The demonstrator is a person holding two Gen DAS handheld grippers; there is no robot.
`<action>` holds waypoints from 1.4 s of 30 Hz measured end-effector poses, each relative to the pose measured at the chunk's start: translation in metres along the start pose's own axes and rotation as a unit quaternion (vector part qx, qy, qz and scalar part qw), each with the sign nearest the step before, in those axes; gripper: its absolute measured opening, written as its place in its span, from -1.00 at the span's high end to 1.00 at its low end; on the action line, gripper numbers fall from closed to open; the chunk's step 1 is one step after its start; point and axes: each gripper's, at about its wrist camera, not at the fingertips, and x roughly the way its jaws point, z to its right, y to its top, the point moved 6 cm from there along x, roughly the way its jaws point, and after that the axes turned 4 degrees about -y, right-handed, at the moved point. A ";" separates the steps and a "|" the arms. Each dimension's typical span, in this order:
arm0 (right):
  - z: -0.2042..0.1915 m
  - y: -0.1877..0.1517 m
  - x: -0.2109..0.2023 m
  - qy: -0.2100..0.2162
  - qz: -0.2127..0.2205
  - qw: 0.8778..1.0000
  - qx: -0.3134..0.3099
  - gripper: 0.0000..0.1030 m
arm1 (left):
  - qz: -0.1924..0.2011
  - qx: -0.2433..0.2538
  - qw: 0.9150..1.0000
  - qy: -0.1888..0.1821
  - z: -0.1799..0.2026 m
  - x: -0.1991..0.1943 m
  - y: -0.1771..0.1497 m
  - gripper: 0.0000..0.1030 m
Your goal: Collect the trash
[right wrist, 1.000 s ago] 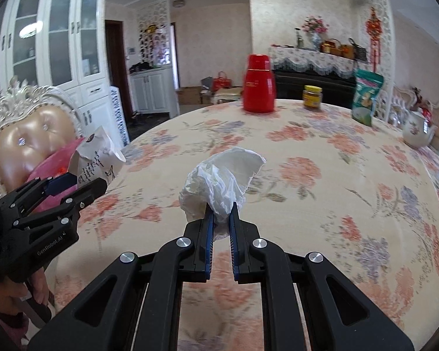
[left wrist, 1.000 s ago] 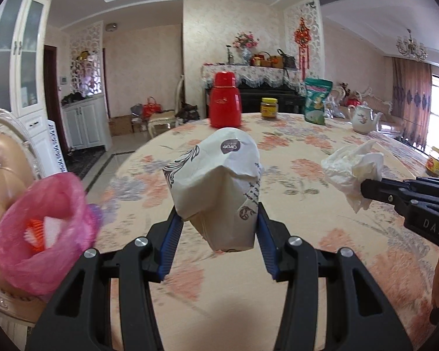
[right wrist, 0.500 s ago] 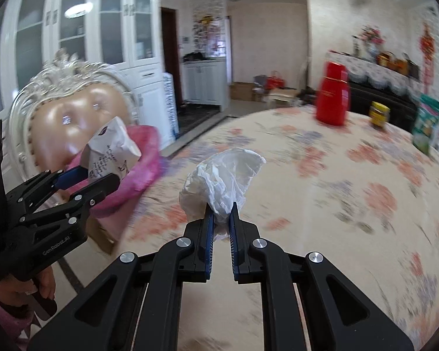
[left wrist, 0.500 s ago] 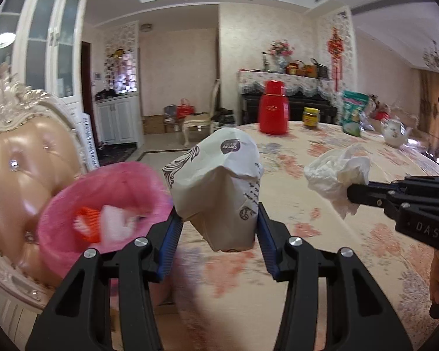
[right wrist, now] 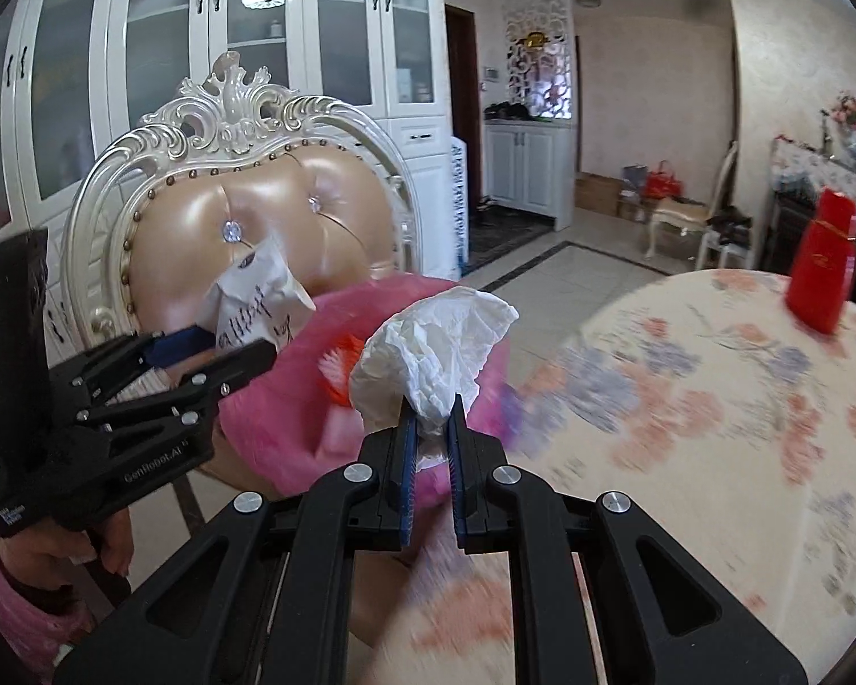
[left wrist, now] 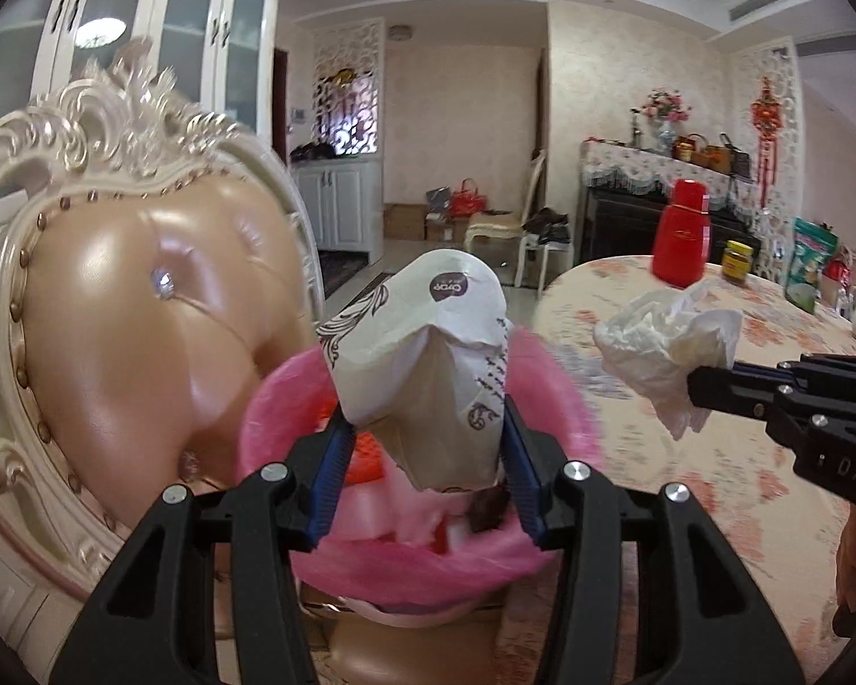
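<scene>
My left gripper (left wrist: pixel 425 428) is shut on a crumpled printed paper bag (left wrist: pixel 428 354) and holds it right above a pink-lined trash bin (left wrist: pixel 405 565) on a chair seat. The bin holds orange and white scraps. My right gripper (right wrist: pixel 431 422) is shut on a crumpled white tissue (right wrist: pixel 428 342), held in the air just right of the bin (right wrist: pixel 291 411). In the left wrist view the tissue (left wrist: pixel 665 342) and right gripper (left wrist: pixel 691 385) are at the right. In the right wrist view the left gripper (right wrist: pixel 222 348) and paper bag (right wrist: pixel 259 299) are at the left.
An ornate white chair with a tan padded back (left wrist: pixel 142 337) stands behind the bin. The floral-clothed round table (right wrist: pixel 713 428) lies to the right, with a red thermos (left wrist: pixel 682 242), a jar (left wrist: pixel 737 262) and a green packet (left wrist: pixel 810 271). White cabinets (right wrist: pixel 257 57) line the wall.
Both grippers have swung left, from over the table toward the chair. The paper bag now hangs over the pink bin, and the tissue has come close beside it.
</scene>
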 end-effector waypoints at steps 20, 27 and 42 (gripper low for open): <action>0.007 0.046 0.083 0.038 0.002 0.999 0.024 0.24 | 0.005 -0.048 0.997 0.054 -0.080 0.020 -0.004 -0.91; 0.018 0.034 0.032 0.017 0.025 0.998 0.047 0.08 | 0.032 -0.049 0.996 0.068 -0.069 -0.006 -0.001 -0.91; 0.004 0.004 -0.057 -0.019 0.079 0.996 -0.037 -0.53 | 0.047 -0.024 0.996 0.075 -0.001 -0.051 0.006 -0.91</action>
